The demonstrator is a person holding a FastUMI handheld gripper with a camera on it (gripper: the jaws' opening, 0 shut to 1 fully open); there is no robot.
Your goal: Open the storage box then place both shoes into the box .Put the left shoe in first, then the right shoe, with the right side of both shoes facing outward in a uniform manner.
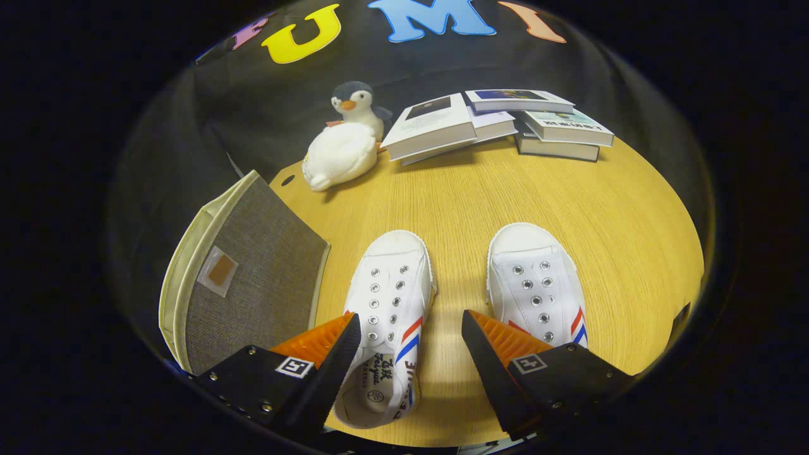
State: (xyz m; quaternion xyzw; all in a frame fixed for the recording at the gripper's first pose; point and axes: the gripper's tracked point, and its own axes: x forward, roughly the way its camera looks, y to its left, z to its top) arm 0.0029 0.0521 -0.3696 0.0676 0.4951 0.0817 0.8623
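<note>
Two white canvas shoes with red and blue stripes stand side by side on the wooden table (480, 189), toes pointing away from me. The left shoe (392, 297) lies partly between my fingers, its heel opening close to the left finger. The right shoe (534, 278) sits just beyond the right finger. A grey fabric storage box (253, 278) with a cream rim stands to the left of the shoes, its lid closed. My gripper (411, 332) hovers open above the shoes, holding nothing.
A plush penguin (346, 142) lies at the far left of the table, beyond the box. Several books (499, 123) are piled at the far edge. Bare wood stretches between the shoes and the books.
</note>
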